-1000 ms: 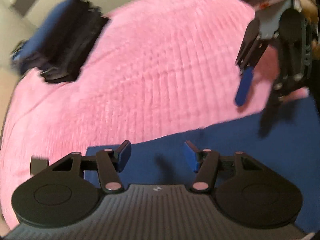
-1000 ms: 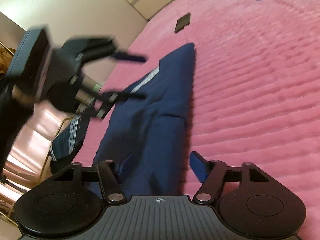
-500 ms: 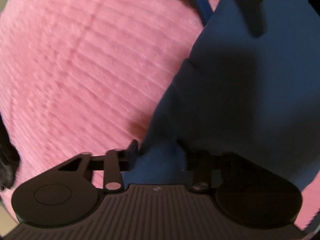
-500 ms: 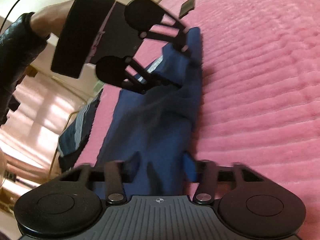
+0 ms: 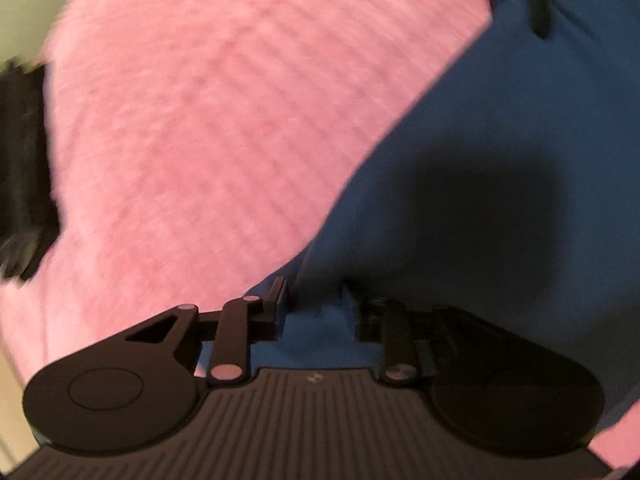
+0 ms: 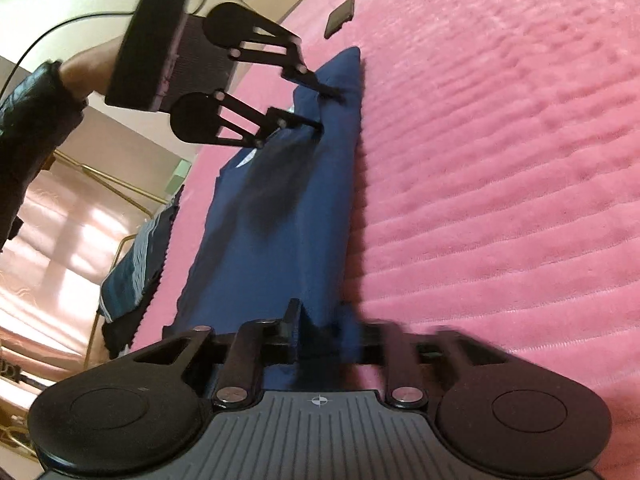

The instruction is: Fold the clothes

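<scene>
Lying lengthwise on the ribbed pink fleece blanket (image 6: 500, 160), the folded navy-blue cloth garment (image 6: 280, 220) is gripped at both ends. The left gripper (image 5: 314, 300) pinches its far edge — the right gripper (image 6: 324, 324) clamps the near edge, fabric bunched between narrowed fingers.

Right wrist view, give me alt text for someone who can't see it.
A long navy garment lies on a pink bedspread, with the right gripper at its near end and the left gripper at its far end. A small dark object lies beyond.
</scene>
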